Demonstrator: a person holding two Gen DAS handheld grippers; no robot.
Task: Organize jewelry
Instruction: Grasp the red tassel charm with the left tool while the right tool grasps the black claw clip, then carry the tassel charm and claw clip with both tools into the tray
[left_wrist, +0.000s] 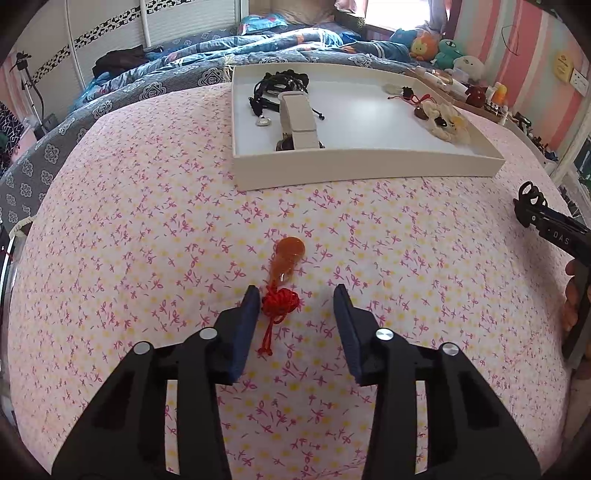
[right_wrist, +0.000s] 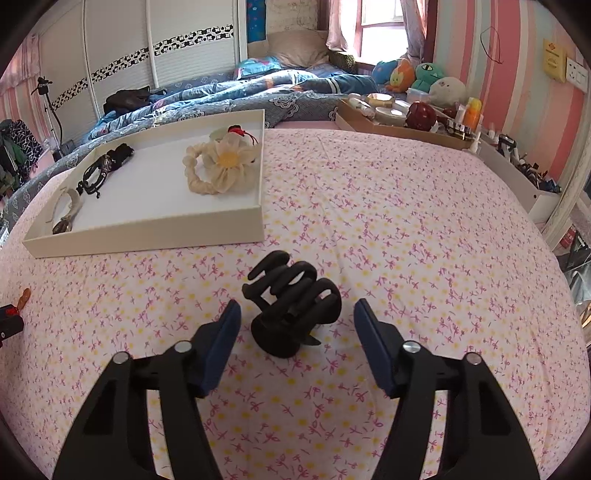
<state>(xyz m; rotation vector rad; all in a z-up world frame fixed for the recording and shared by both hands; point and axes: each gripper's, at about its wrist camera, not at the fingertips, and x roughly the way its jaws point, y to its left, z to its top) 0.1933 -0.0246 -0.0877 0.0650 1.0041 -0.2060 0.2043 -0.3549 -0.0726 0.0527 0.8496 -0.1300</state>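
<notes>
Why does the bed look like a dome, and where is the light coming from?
Left wrist view: the fisheye lens bulges the flowered sheet, bows the white tray and darkens the corners. Right wrist view: same bulge; daylight enters at the window, which is washed out, and the black hair claw casts only a faint shadow.

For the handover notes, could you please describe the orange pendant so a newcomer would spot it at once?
Find the white tray on the floral bedspread; the pendant lies outside it, on the bedspread nearer the left claw. It is a translucent orange gourd shape with a red knotted cord, unlike the black hair clip.
</notes>
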